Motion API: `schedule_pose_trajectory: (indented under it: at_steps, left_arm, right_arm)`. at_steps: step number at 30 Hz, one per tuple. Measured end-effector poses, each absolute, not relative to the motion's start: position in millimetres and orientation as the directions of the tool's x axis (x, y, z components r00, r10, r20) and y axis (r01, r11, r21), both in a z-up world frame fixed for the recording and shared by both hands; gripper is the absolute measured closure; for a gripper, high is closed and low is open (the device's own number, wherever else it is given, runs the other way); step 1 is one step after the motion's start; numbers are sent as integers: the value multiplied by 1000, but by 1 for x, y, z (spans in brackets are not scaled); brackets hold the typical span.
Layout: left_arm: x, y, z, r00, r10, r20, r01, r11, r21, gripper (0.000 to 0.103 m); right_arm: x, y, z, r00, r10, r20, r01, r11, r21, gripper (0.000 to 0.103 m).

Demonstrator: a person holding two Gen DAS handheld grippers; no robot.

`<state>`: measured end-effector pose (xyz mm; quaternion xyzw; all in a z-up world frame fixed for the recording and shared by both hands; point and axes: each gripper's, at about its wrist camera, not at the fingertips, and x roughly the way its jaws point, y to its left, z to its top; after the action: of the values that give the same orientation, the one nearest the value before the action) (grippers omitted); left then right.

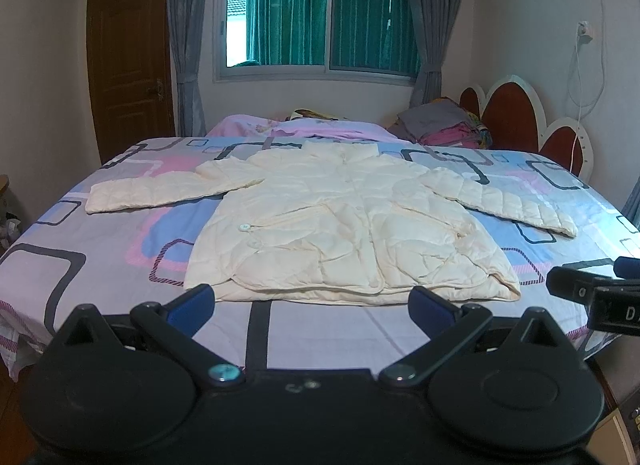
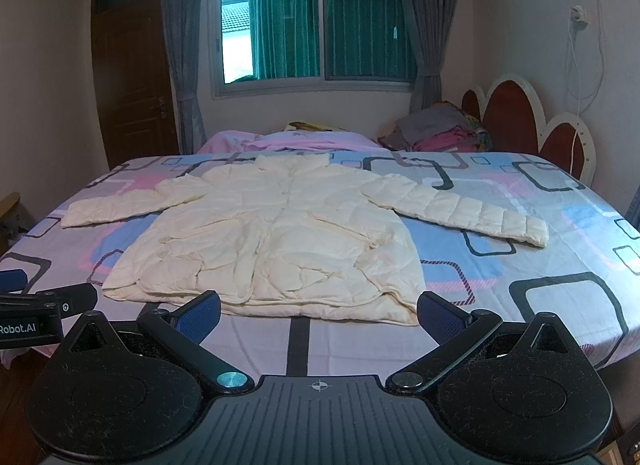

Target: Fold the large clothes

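Two round buttons (image 1: 245, 228) on the jacket's left front panel are seen clearly only in the left wrist view; in the right wrist view they cannot be made out. In each view the other tool is caught at the frame edge. The left tool (image 1: 314, 303) and the right tool (image 2: 319, 311) are both spread wide and nothing is held; each is poised just short of the jacket's hem. The cream quilted jacket (image 1: 340, 221) is laid flat, front up, in the middle of the bed (image 1: 60, 265), collar away, sleeves spread to both sides, fabric creased. The bed is covered by a sheet patterned with rounded rectangles. Beyond the jacket a window (image 1: 320, 21), grey curtains, a brown door (image 1: 128, 65) and a petal-shaped headboard (image 1: 516, 109) are seen.
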<state>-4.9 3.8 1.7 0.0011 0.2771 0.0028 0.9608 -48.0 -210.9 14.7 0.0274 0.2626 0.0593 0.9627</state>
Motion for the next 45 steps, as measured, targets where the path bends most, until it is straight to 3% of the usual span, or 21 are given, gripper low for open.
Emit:
schedule_pose_trajectory:
  at_steps: [28, 45]
  left_arm:
    - [185, -5, -8, 833, -115, -541, 132, 991, -7, 0]
    - [283, -30, -45, 778, -151, -610, 156, 987, -47, 0]
  right_arm:
    - [126, -239, 7, 849, -58, -525, 106, 992, 62, 0]
    - [213, -313, -29, 790, -192, -582, 271, 961, 51, 0]
